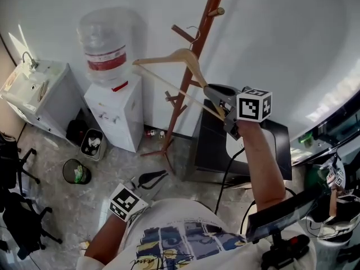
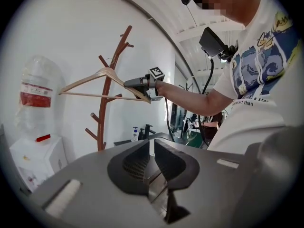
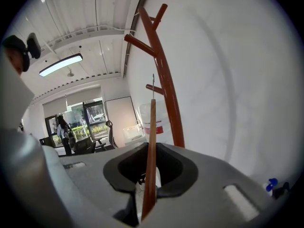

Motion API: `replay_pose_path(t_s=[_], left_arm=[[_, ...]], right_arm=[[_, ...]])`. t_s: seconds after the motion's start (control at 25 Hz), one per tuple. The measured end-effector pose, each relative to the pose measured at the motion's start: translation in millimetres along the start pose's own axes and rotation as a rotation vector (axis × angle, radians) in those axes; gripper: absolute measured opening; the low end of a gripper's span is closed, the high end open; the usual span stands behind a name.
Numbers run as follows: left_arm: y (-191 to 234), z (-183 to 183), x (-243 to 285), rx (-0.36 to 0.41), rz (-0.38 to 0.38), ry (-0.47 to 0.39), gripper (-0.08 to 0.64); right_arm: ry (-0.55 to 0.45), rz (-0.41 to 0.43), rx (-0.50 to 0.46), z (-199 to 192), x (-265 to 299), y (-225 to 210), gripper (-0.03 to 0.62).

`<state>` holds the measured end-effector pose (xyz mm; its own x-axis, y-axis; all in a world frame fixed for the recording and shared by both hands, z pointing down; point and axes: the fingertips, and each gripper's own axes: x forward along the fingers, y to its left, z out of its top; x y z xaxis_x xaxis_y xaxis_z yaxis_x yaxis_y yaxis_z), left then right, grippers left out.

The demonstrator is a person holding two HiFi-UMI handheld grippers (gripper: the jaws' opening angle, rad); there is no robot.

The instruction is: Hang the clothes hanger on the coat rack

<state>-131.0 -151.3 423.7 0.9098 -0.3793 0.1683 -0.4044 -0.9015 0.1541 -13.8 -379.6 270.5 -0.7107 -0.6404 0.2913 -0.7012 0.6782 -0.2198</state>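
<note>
A wooden clothes hanger (image 1: 174, 61) with a wire hook is held up in the air, just in front of the reddish-brown coat rack (image 1: 194, 66). My right gripper (image 1: 216, 94) is shut on the hanger's right end. In the right gripper view the hanger (image 3: 152, 122) runs edge-on out of the jaws, with the coat rack (image 3: 166, 94) right behind it; I cannot tell whether the hook touches a peg. My left gripper (image 1: 160, 176) is low by the person's body, shut and empty. The left gripper view shows the hanger (image 2: 102, 75), the right gripper (image 2: 137, 83) and the rack (image 2: 105, 108) from the side.
A white water dispenser (image 1: 112, 106) with a bottle on top stands left of the rack. Further left is a white sink unit (image 1: 39, 94). A round bin (image 1: 76, 171) sits on the floor. A black cabinet (image 1: 211, 145) stands right of the rack's foot.
</note>
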Motion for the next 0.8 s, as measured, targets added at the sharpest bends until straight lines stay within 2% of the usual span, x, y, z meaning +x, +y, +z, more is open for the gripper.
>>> replay_pose_path(t_s=[0.2, 0.52, 0.8], left_arm=[[4.7, -0.2, -8.7, -0.004, -0.04, 0.001, 0.035], [6.8, -7.5, -19.9, -0.008, -0.077, 0.009, 0.035], [5.1, -13.5, -28.0, -0.016, -0.099, 0.02, 0.035]], right_arm=[[0.002, -0.052, 0.037, -7.9, 7.5, -4.9, 0.051], [0.029, -0.132, 0.033, -31.2, 13.9, -9.7, 0.051], [0.011, -0.207, -0.037, -36.1, 16.0, -14.7, 0.052]])
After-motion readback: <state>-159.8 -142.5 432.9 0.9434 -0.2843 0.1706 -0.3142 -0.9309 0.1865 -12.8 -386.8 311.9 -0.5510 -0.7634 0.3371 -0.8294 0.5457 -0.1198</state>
